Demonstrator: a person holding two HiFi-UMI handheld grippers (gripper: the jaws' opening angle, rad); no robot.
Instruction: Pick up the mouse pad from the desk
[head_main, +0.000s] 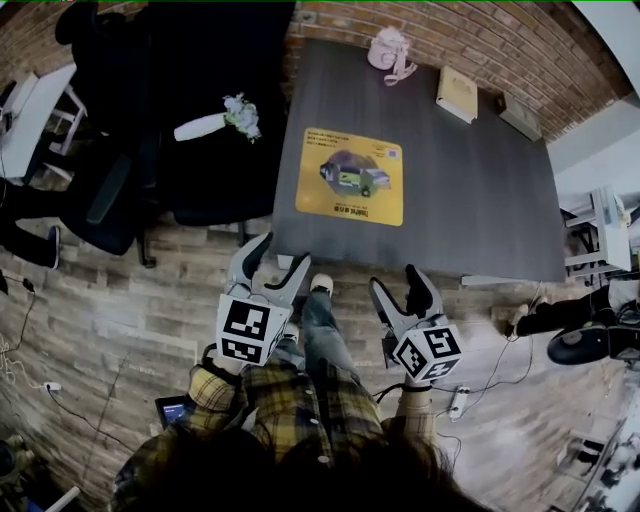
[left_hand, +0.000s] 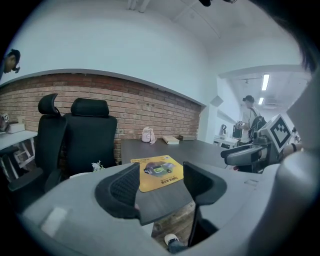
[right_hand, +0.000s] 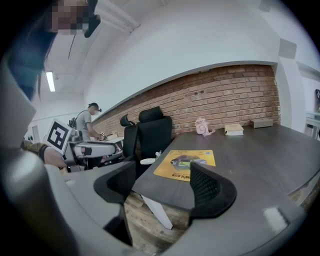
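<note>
We hold the left gripper (head_main: 277, 262), jaws spread wide, nothing between them | right gripper (head_main: 396, 284) likewise spread and empty | both at the desk (head_main: 480, 180) near edge | yellow mouse pad (head_main: 350, 176) lies flat on it, untouched

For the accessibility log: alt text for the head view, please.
A yellow mouse pad lies untouched on a dark desk. The left gripper and right gripper, both open and empty, hover by the desk's near edge.
</note>
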